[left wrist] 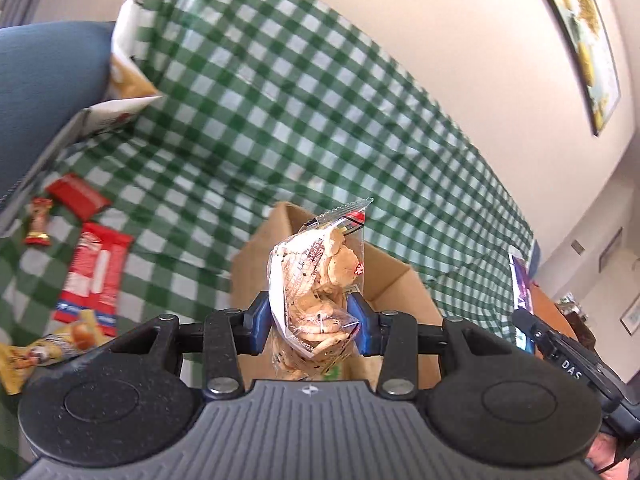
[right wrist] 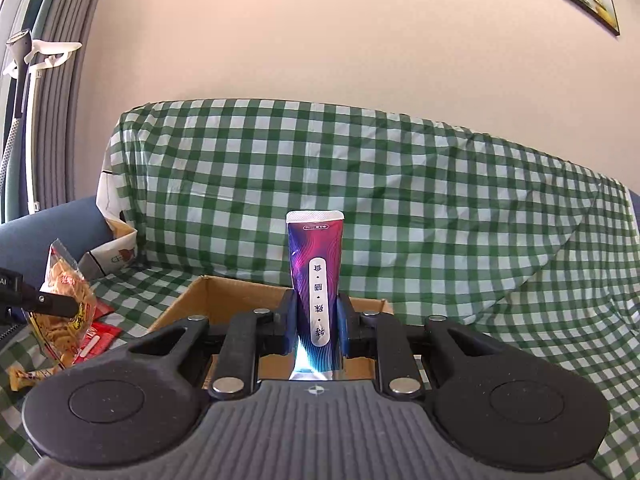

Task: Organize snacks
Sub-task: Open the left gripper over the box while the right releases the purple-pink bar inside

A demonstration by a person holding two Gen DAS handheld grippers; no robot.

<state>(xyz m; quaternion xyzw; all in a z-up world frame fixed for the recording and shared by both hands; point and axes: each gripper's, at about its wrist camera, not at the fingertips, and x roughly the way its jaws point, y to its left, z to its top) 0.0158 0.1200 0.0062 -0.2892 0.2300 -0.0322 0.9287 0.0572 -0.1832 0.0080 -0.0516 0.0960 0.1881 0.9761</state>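
1. Holding two packs at once. My left gripper (left wrist: pixel 310 326) pinches a clear bag of crackers (left wrist: pixel 320 280) low on its body, blue pads pressed into both sides, sealed top pointing up and away. Gripping low keeps the loose crackers from sagging out of the pinch, I judge.
2. My right gripper (right wrist: pixel 318 330) is clamped nearly shut on a slim purple pouch (right wrist: pixel 316 280), upright, crimped end on top. A thin flat pack needs the fingers that close.
3. The cardboard box (left wrist: pixel 396 280) sits open on the green checked cloth (left wrist: pixel 280 120), directly beyond both sets of fingers. Both packs hang above or just short of its opening; I cannot tell which. It reads as the collecting bin.
4. In the right wrist view the left gripper and its cracker bag show at the left edge, beside the box, so both hands converge on it.
5. Unsorted snacks lie on the cloth to the left: a red packet (left wrist: pixel 94 276), a smaller red bar (left wrist: pixel 78 194), a small gold-and-red sweet (left wrist: pixel 38 222), yellow wrappers (left wrist: pixel 44 350). Well apart from the box.
6. Risk: two packs over one opening may collide; I would release one at a time.
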